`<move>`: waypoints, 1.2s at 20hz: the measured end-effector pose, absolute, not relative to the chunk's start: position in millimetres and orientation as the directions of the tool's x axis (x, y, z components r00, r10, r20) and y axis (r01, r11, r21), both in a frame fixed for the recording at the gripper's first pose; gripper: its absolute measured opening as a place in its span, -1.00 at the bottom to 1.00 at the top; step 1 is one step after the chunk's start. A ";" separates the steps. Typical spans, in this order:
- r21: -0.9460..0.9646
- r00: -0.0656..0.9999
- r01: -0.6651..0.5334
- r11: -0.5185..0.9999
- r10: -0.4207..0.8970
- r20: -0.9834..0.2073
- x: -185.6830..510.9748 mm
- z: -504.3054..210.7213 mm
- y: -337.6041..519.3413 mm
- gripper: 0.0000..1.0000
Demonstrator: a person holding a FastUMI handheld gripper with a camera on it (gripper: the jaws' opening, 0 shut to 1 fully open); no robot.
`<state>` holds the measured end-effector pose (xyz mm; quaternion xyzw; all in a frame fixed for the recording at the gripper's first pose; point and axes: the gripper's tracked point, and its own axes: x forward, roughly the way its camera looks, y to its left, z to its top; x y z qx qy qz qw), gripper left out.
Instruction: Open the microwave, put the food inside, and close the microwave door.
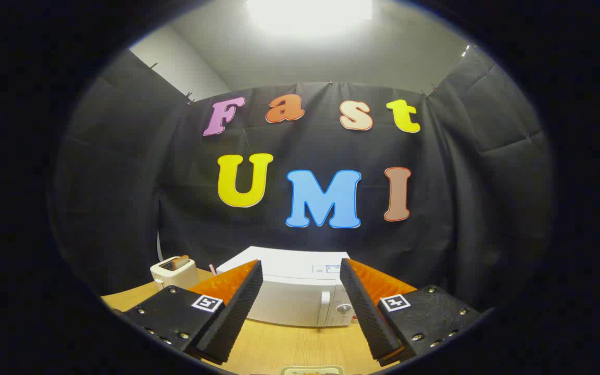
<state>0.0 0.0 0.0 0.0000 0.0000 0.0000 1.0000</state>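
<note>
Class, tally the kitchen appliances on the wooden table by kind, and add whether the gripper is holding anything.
Microwave: 1, white, door shut
Toaster: 1, cream, beside the microwave, with something sticking up from its slot
Total: 2
The gripper is open and holds nothing; the microwave sits beyond its fingers on the table.

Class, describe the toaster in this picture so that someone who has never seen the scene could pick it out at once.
Start at the white microwave standing on the wooden table in front of the black cloth wall, beyond the open fingers of the hand-held gripper. Just beside it, toward the table's corner, sits the toaster. It is the smaller, cream, rounded box with a slice of toast poking out of its top.
</note>
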 end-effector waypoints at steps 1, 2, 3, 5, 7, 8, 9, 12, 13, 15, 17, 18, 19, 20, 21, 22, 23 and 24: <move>-0.010 1.000 -0.002 1.000 0.002 0.004 -0.9 1.7 1.3 0.89; -0.024 1.000 -0.001 1.000 0.001 0.014 -2.2 3.6 1.3 0.89; -0.038 1.000 0.002 0.999 -0.001 0.029 -3.4 8.4 1.8 0.89; -0.060 0.998 0.006 0.998 -0.002 0.056 -6.5 14.5 4.1 0.89; -0.072 0.998 0.004 0.997 0.001 0.066 -7.6 16.1 8.1 0.89; -0.072 0.998 0.000 0.997 0.005 0.066 -7.3 15.0 9.7 0.88; -0.069 0.998 -0.002 0.998 0.006 0.062 -6.4 14.9 12.0 0.88; -0.052 0.998 -0.002 0.999 0.005 0.055 -3.7 15.6 14.5 0.89; -0.047 0.998 0.001 0.999 0.001 0.059 -3.1 17.5 14.3 0.89; -0.037 0.998 0.011 0.999 -0.008 0.063 -2.0 18.8 11.8 0.89; -0.031 0.998 0.019 0.999 -0.017 0.055 2.6 13.4 8.8 0.89; -0.031 0.999 0.016 0.999 -0.015 0.047 5.0 10.0 10.2 0.89; -0.033 0.999 0.013 0.999 -0.011 0.040 7.2 6.7 10.7 0.89; -0.031 0.999 0.013 0.999 -0.012 0.038 9.7 4.6 9.6 0.89; -0.028 0.999 0.013 1.000 -0.011 0.040 12.3 4.0 8.9 0.89; -0.026 0.999 0.013 1.000 -0.012 0.042 14.1 0.8 8.8 0.89; -0.026 0.999 0.015 1.000 -0.014 0.041 16.3 -2.2 7.9 0.89; -0.025 0.999 0.016 1.000 -0.015 0.040 19.5 -7.4 7.0 0.89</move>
